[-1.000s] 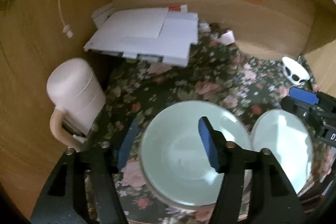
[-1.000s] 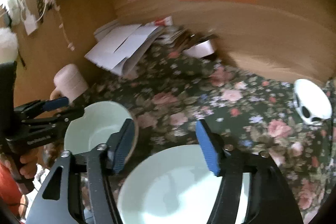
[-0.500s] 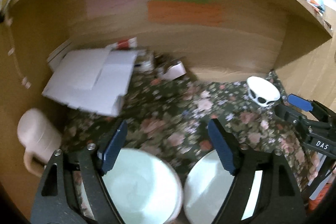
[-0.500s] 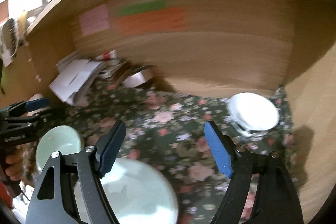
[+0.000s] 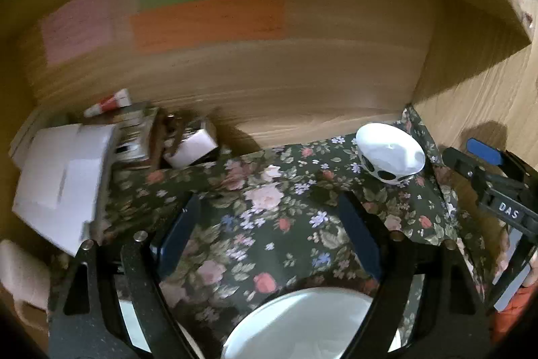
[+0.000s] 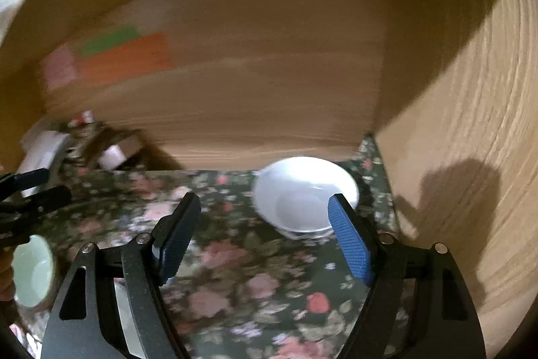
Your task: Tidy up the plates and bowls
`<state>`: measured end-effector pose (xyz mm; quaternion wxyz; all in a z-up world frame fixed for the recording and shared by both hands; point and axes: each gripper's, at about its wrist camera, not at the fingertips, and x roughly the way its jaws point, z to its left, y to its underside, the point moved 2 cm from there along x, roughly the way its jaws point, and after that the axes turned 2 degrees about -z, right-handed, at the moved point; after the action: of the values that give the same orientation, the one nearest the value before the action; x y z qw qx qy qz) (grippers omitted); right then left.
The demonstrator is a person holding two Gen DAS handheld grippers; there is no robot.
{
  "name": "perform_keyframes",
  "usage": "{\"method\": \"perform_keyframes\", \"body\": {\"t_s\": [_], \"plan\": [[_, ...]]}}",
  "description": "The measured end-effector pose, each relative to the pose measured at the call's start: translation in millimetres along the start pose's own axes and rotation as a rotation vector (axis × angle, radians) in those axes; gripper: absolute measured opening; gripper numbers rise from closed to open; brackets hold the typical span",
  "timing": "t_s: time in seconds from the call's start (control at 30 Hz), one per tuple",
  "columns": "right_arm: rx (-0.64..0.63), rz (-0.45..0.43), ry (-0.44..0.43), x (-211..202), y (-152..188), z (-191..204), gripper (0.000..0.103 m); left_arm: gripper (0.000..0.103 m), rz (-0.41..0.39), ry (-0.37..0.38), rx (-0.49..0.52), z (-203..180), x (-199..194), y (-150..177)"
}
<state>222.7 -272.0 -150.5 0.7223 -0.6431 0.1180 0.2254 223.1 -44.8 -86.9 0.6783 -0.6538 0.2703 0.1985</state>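
Observation:
My left gripper [image 5: 267, 234] hangs over the floral cloth [image 5: 302, 177]; its jaws are opening with nothing between them. A pale green plate [image 5: 302, 322] lies just below it at the frame's bottom edge. A white bowl with dark spots [image 5: 390, 157] stands at the back right by the wooden wall. My right gripper [image 6: 264, 239] is open and empty, and its right fingertip [image 6: 349, 241] overlaps the near rim of that white bowl [image 6: 304, 194] in the view. A pale green bowl [image 6: 33, 268] sits far left in the right wrist view, below the left gripper [image 6: 30, 191].
A pile of white papers [image 5: 64, 184] and small clutter [image 5: 188, 147] fills the back left corner. A pink mug [image 5: 20, 275] stands at the left edge. Wooden walls close in the back [image 5: 269, 83] and the right side [image 6: 470, 157].
Both grippers have drawn away from the pale green bowl and plate and swung right towards the white bowl. Both sets of jaws stand wider than before.

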Motion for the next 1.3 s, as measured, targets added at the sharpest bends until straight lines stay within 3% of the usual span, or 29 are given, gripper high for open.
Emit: {"method": "perform_keyframes", "body": {"t_s": [0.3, 0.47, 0.73, 1.0, 1.1, 1.3], "plan": [[0.082, 0.11, 0.061, 56.9, 8.5, -40.4, 0.075, 0.084, 0.077, 0.026, 0.04, -26.1, 59.6, -10.7], [0.106, 0.189, 0.076, 88.8, 14.8, -52.8, 0.052, 0.084, 0.099, 0.027, 0.071, -37.5, 83.1, -14.0], [0.132, 0.263, 0.095, 115.6, 26.5, -66.0, 0.044, 0.084, 0.14, 0.038, 0.069, -45.6, 114.8, -12.8], [0.161, 0.3, 0.065, 126.6, 33.0, -68.3, 0.037, 0.084, 0.176, 0.076, 0.038, -46.5, 134.8, -9.2], [0.134, 0.31, 0.067, 128.4, 35.4, -64.0, 0.029, 0.084, 0.19, 0.092, 0.022, -47.4, 138.7, -8.2], [0.089, 0.341, -0.028, 121.5, 38.2, -41.8, 0.019, 0.084, 0.202, 0.113, 0.009, -51.8, 141.8, -6.9]]}}
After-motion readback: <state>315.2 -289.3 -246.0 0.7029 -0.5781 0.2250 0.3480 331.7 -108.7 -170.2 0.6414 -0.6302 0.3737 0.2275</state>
